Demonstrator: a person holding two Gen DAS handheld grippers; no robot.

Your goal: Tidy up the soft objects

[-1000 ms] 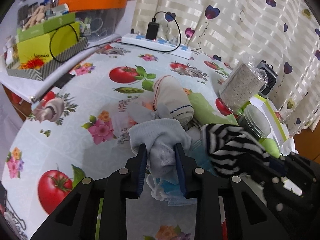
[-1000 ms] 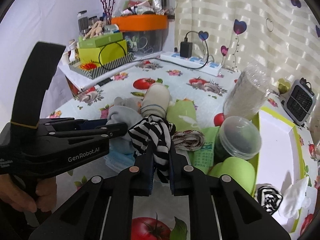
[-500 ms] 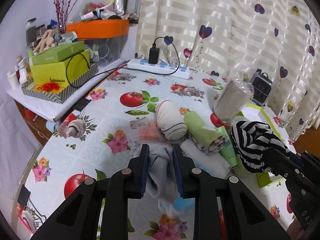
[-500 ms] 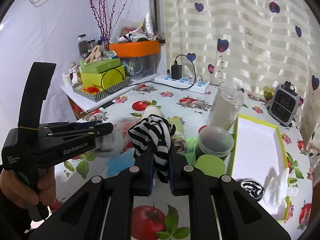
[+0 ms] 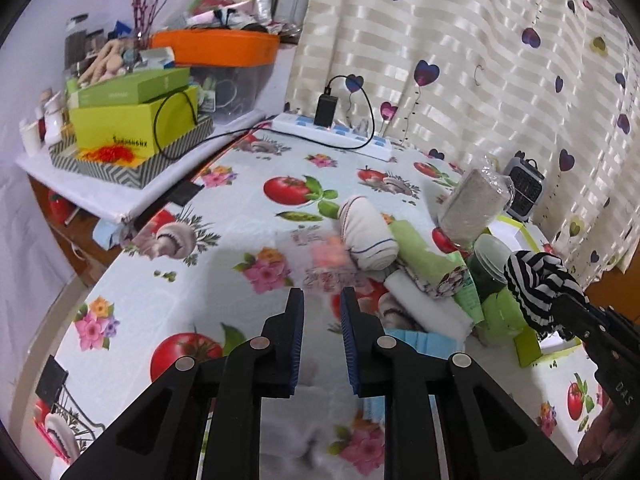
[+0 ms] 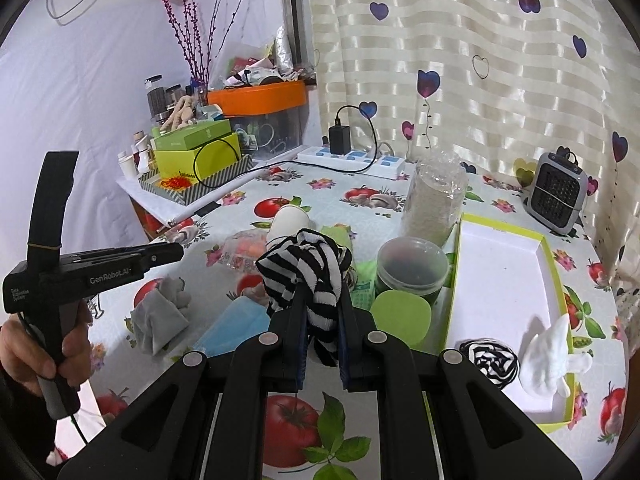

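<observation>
Two soft things already lie in the white tray (image 6: 504,272) with the green rim at the right edge of the desk (image 5: 224,248): a rolled striped sock (image 6: 490,360) and a white bundle (image 6: 548,356), both in the tray's near end. By my reading the sorting is partly done, with a good deal left. On the desk outside the tray there are a grey sock (image 6: 160,312) lying loose near the left edge, a blue face mask (image 6: 232,328) beside it, a white rolled sock (image 5: 368,236) toward the middle, and a green rolled cloth (image 5: 424,256) touching a white folded cloth (image 5: 416,304). Jars and a green lid (image 6: 400,316) crowd the tray's left wall.

The right claw (image 6: 322,344) is clamped on a black-and-white striped sock (image 6: 308,272), which bunches up above the jaws and hangs clear of the desk, just left of the tray. That sock looks to be the next item for the tray.

The left claw (image 5: 322,320) holds nothing; its jaws are parting, with only desk showing between them. A hand (image 6: 44,352) grips its handle at the left, and the claw points down and across the desk above the grey sock. Both claws tilt downward toward the middle of the desk.
</observation>
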